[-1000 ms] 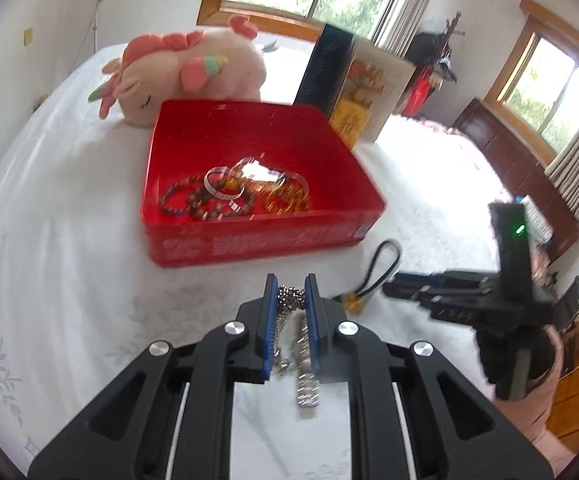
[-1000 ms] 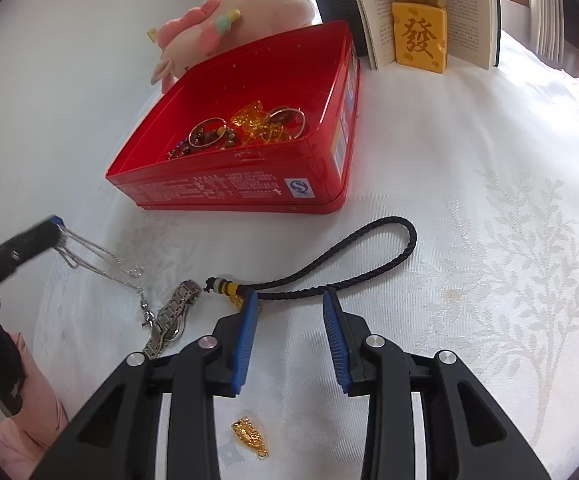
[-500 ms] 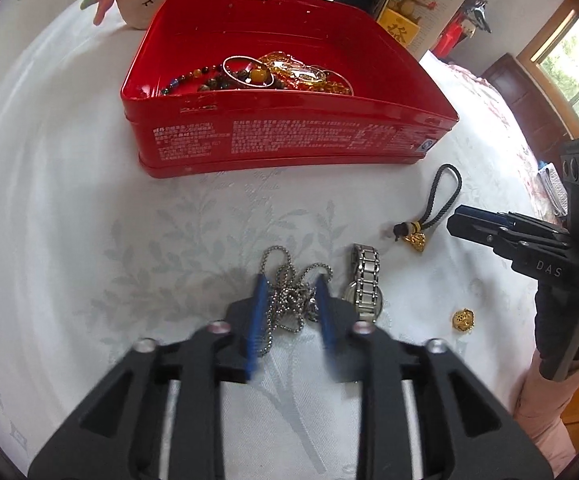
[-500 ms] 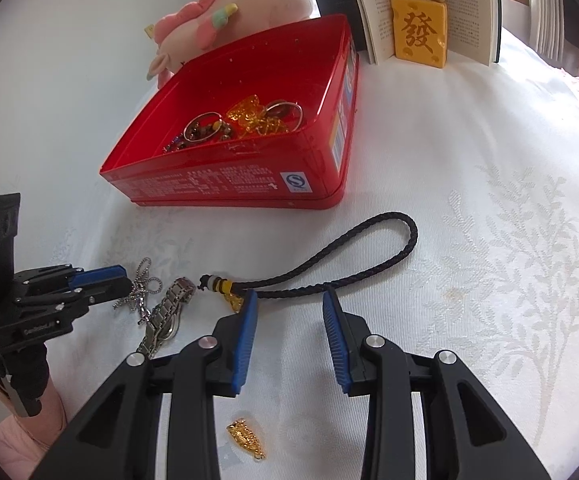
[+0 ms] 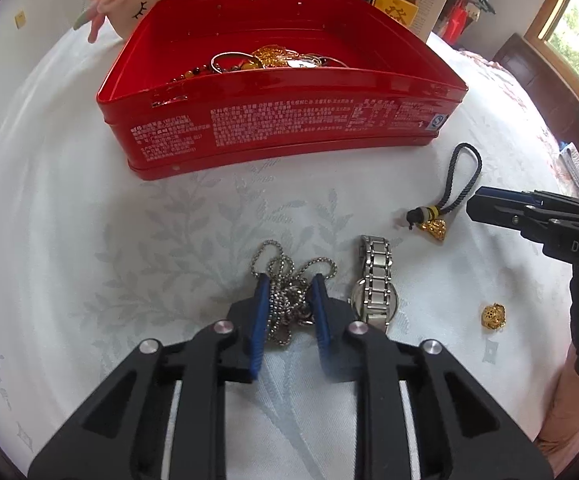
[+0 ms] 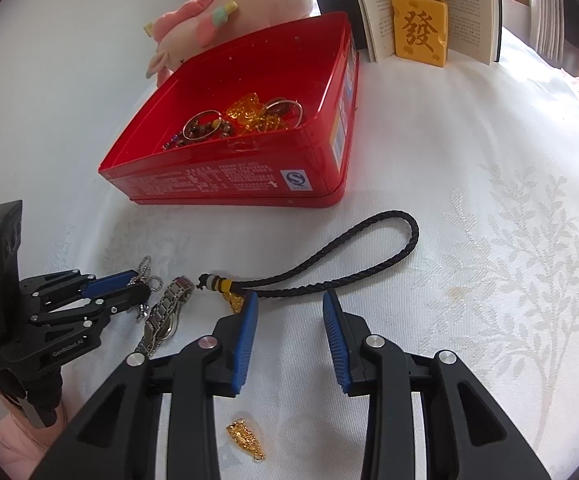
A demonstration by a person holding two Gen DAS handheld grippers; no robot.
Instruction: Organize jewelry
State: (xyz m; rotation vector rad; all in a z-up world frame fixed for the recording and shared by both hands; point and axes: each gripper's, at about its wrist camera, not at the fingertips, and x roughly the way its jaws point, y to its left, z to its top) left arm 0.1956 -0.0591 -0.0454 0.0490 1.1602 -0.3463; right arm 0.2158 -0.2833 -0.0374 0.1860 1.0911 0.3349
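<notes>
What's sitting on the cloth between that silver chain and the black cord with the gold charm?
A silver watch lies between the chain and the cord. The left wrist view shows this best, with the watch just right of the left gripper.

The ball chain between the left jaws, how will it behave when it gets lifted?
The ball chain lies bunched in loose loops, so it will probably hang limp. Its loops look tangled, so it may lift as a clump. It lies close to the watch and might snag it.
</notes>
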